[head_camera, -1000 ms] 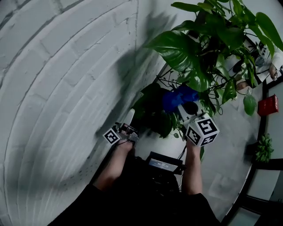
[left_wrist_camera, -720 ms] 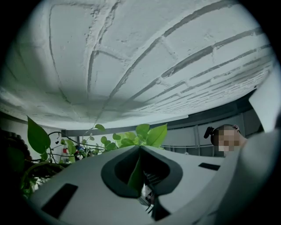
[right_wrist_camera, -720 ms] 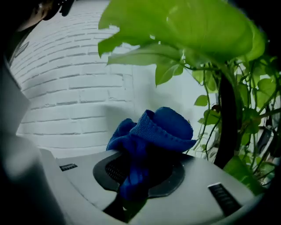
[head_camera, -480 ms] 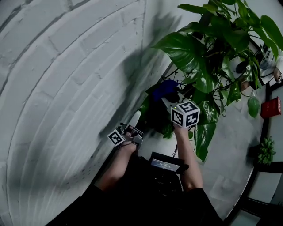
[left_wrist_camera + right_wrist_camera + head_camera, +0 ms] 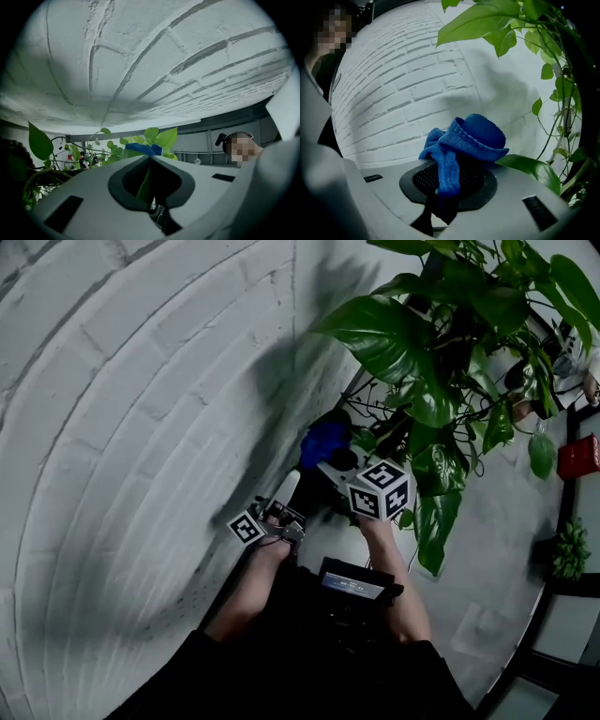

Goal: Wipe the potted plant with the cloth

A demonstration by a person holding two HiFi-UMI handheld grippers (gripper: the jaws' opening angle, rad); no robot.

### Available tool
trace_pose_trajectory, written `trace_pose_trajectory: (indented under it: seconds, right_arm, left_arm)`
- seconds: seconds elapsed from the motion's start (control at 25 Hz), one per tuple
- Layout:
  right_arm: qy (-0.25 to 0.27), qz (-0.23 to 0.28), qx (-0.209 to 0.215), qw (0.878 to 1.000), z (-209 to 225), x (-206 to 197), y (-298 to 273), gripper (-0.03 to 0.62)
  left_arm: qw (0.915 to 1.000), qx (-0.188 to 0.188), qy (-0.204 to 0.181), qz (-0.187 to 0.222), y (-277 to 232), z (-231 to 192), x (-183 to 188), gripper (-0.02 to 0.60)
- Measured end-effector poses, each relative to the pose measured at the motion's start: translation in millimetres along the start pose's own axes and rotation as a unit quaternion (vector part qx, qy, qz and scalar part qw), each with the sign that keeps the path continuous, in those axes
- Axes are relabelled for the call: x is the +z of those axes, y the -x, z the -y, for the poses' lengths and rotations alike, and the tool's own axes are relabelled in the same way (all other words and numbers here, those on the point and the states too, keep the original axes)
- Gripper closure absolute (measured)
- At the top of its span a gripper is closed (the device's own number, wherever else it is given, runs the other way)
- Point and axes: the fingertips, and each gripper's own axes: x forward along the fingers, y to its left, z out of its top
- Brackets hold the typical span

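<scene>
- The right tool (image 5: 334, 463) has come out from under the plant's (image 5: 412, 362) big leaves (image 5: 375, 329). It has swung down and left toward the wall (image 5: 141, 427).
- It now sits low, just beside the left tool (image 5: 289, 491), whereas a second ago the two were well apart.
- The right tool is clamped hard on the cloth (image 5: 471, 136). One strip runs down between the jaws and the rest bunches up past the tips.
- The left tool has basically stayed put, low and near the wall.
- Its jaws are down to a thin slit, pinching a leaf (image 5: 146, 187) that shows edge-on in the gap.
- From the left gripper view, a bit of blue cloth pokes up just past that tool's tips, in among some small leaves. So the cloth has come right over to the pinched leaf.
- My read is that the left tool holds this leaf steady while the right tool brings the cloth in to wipe it.
- I can't tell whether the cloth is actually touching that leaf yet or is just beside it.
- The big leaves up on the far right have nothing on them right now, so I'd guess there's still plenty of plant left to wipe.
</scene>
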Motion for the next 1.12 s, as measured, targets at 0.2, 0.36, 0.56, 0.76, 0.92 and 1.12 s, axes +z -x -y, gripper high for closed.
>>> trace_pose_trajectory:
  seconds: [0.2,0.36,0.56,0.76,0.92,1.12]
  right_arm:
    - [0.0,0.074,-0.023,0.997,7,37,46,0.487]
    - [0.031,0.094,-0.07,0.993,17,55,77,0.487]
    - [0.028,0.034,-0.024,0.999,-5,23,53,0.487]
    - [0.01,-0.008,0.064,0.998,-44,-13,12,0.487]
    - [-0.009,-0.002,0.101,0.995,-62,-14,8,0.487]
    - [-0.022,0.002,0.14,0.99,-81,-19,10,0.487]
  left_arm:
    - [0.9999,0.009,0.004,0.011,5,-1,5,0.554]
    - [0.9998,0.007,0.007,0.018,7,2,7,0.522]
    - [0.9997,-0.011,0.013,0.019,3,15,5,0.474]
    - [0.9997,-0.02,-0.004,0.01,0,30,2,0.419]
    - [0.9994,-0.018,-0.03,-0.005,-1,42,0,0.33]
    - [0.9978,-0.015,-0.06,-0.024,-1,53,-8,0.279]
